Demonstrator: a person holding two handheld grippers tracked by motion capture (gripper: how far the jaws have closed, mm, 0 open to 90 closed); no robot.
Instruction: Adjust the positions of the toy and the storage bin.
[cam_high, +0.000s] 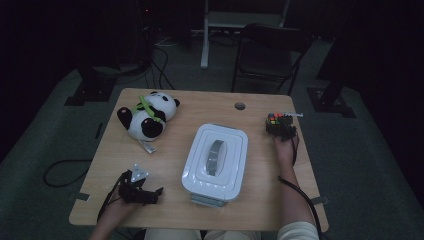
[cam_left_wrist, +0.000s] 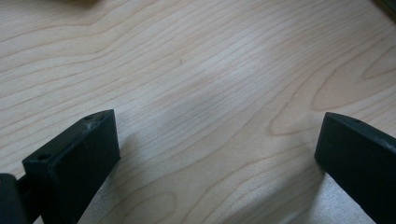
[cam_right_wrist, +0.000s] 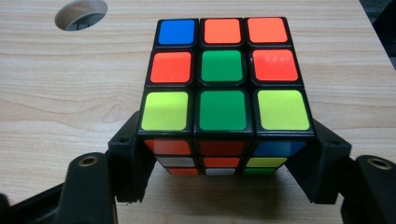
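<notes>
Orange, green, yellow and blue stickers face up on the scrambled plastic puzzle cube (cam_right_wrist: 223, 77), and it sits on the light wooden table (cam_high: 175, 200) close to the far right corner. Black jaws of the right gripper (cam_right_wrist: 224, 158) bracket the cube's lower half on both sides, and they look to be touching its side faces, so the cube is clamped between them with its base on the wood. From the high view, the right gripper (cam_high: 280, 127) is reaching forward along the right edge, hand and forearm stretched out behind it. Just beyond the cube, a round cable hole (cam_right_wrist: 81, 14) is cut into the tabletop near the far edge. Moving inward, a white rectangular plastic lidded box with a grey handle (cam_high: 216, 161) occupies the middle of the surface. Over at the far left corner lies a black-and-white plush panda with a green strap (cam_high: 147, 116). Down at the near left corner, the left gripper (cam_high: 142, 192) rests low, jaws spread wide over bare wood, nothing between them.
</notes>
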